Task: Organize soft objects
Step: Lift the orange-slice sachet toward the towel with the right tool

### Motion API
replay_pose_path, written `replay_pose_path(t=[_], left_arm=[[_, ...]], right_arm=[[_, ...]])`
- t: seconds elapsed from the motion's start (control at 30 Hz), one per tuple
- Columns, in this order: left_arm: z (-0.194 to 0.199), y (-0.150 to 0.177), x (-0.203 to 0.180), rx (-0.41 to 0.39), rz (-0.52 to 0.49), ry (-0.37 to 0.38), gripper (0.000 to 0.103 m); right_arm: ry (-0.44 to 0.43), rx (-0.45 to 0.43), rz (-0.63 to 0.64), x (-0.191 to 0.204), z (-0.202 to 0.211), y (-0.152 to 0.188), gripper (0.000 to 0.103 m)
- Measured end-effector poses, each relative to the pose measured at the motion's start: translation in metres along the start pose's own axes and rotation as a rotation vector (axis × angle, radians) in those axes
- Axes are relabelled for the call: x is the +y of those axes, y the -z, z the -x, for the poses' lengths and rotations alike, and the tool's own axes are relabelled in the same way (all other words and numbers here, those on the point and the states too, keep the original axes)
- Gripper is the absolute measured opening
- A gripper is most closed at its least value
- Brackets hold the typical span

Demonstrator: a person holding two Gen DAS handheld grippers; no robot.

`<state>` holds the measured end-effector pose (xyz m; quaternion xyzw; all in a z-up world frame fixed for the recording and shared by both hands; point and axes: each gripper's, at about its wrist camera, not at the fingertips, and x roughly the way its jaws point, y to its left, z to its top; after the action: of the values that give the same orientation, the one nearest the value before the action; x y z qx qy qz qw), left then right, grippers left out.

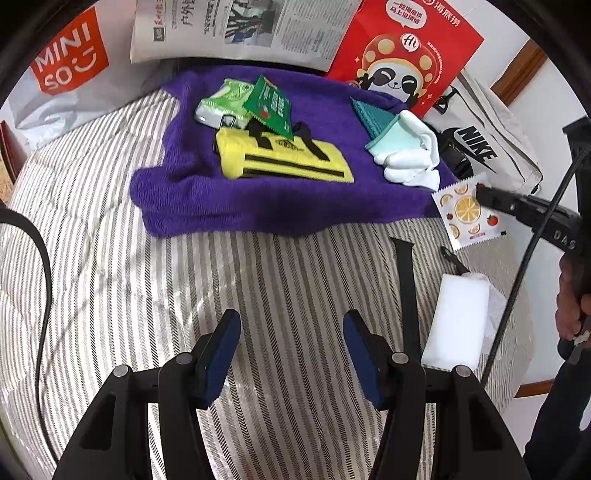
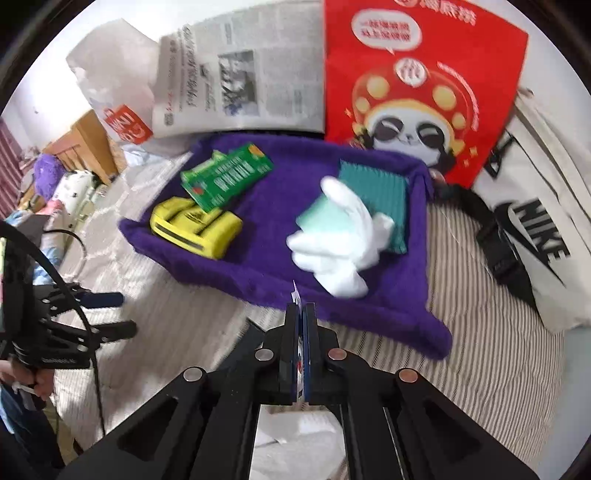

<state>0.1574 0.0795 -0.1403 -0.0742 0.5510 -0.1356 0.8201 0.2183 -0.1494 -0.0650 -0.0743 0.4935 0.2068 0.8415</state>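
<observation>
Two grippers: both in view over a striped bedsheet point(image 1: 110, 240).
Left gripper point(image 1: 291, 354): jaws standing about half apart, nothing between the blue pads, hovering above bare sheet.
Right gripper point(image 2: 303, 314): clamped tight on a thin fruit-print sachet point(image 1: 467, 212), seen edge-on between its pads in its own view; gripped at one corner in the left view, just beside the right edge of the towel.
Purple towel point(image 1: 288, 199): folded, lying on the sheet, bearing the sorted items.
On towel, left part: yellow pouch point(image 1: 284, 158) with black straps; green sachet point(image 1: 271, 105) leaning over a pale green tissue pack point(image 1: 221, 103).
On towel, right part: white socks point(image 1: 410, 155) with mint cuffs, resting partly on a teal ribbed cloth point(image 2: 376, 192).
Off towel, right of left gripper: white sponge block point(image 1: 456, 321) on crumpled tissue, beside a black strap point(image 1: 406, 291).
Behind towel: newspaper point(image 1: 236, 29), red panda-print bag point(image 1: 406, 55), white Nike bag point(image 1: 487, 147), Miniso bag point(image 1: 66, 70).
Person: one hand point(image 1: 572, 299) on the right gripper's handle.
</observation>
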Motion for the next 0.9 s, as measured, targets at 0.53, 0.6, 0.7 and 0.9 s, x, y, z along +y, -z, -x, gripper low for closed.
replay_pose_path(t=[0.53,0.6,0.7,0.9], left_arm=[[0.009,-0.026,0.015,-0.045,0.023,-0.024,0.056],[0.006,-0.027,0.016,-0.037,0.014,-0.028,0.056],[0.003,-0.027,0.018,-0.027,0.009,-0.030,0.056],[0.002,-0.028,0.028,-0.018,0.021,-0.044,0.056]], right_arm=[[-0.040,-0.040,-0.047,-0.003,-0.087,-0.123,0.002],[-0.066,-0.021,-0.075,-0.010,-0.106,-0.129,0.002],[-0.064,0.004,-0.093,-0.017,-0.127,-0.135,0.002],[0.007,0.042,-0.088,-0.026,-0.143,-0.144,0.011]])
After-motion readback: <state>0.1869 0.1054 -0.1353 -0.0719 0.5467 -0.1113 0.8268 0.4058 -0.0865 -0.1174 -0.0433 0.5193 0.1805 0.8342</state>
